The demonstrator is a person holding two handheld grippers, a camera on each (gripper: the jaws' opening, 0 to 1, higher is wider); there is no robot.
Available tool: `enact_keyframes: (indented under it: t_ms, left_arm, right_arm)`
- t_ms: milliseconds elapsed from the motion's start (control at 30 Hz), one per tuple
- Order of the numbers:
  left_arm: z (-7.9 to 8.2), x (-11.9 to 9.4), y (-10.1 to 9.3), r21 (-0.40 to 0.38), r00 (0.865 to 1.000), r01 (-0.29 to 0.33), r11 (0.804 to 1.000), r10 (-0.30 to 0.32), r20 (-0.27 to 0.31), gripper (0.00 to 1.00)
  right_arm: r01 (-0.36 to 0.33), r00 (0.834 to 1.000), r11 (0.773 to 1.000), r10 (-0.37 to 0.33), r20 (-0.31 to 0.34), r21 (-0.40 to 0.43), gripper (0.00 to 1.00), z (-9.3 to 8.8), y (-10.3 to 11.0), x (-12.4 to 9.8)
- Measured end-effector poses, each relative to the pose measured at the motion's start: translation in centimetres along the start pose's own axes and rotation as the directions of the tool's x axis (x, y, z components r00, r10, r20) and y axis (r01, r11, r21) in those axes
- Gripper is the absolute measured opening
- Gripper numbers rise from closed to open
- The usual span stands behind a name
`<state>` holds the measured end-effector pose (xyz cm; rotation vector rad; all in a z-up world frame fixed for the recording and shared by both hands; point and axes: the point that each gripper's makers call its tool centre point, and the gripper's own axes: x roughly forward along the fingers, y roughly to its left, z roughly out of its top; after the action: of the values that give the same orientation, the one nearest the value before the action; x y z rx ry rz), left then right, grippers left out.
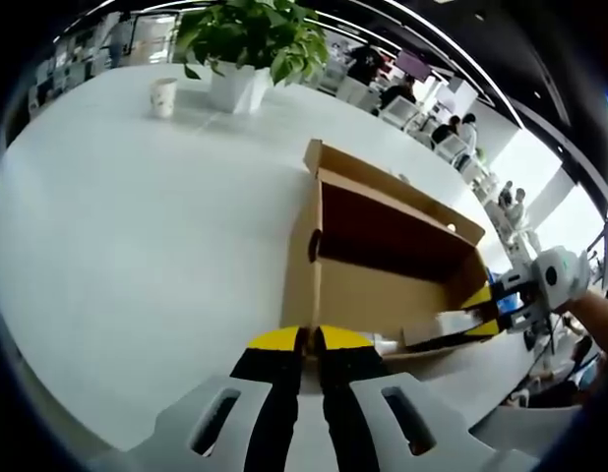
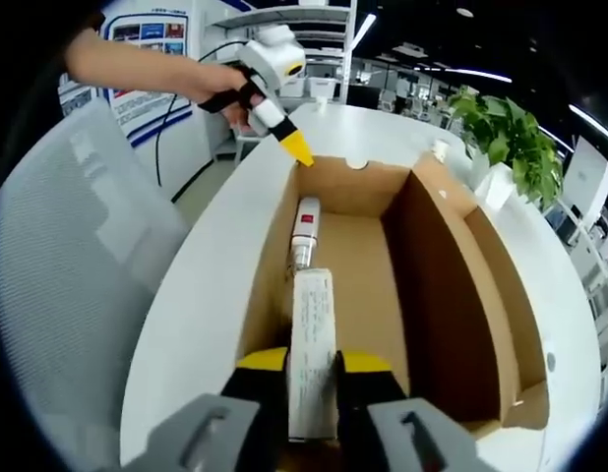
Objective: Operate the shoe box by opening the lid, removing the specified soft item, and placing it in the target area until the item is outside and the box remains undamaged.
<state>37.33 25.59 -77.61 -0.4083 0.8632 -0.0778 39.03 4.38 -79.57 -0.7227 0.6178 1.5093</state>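
An open brown cardboard shoe box lies on the white table, its lid folded back along the far long side. My left gripper, jaws together, pinches one end corner of the box. At the opposite end, my right gripper is shut on a white printed flap that reaches into the box. Beyond the flap, a small white and red item lies on the box floor.
A potted plant and a paper cup stand on the round white table. A grey mesh chair sits beside the table edge. A person's hand holds the left gripper. People sit in the background.
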Motion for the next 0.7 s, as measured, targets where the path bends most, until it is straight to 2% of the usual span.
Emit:
enact_keyframes:
  t_ms: [700]
  left_arm:
    - [0.0, 0.0, 0.0, -0.008, 1.0, -0.004, 1.0, 0.004, 0.003, 0.03]
  right_arm:
    - [0.038, 0.998, 0.997, -0.035, 0.051, -0.061, 0.14, 2.7, 0.0, -2.0]
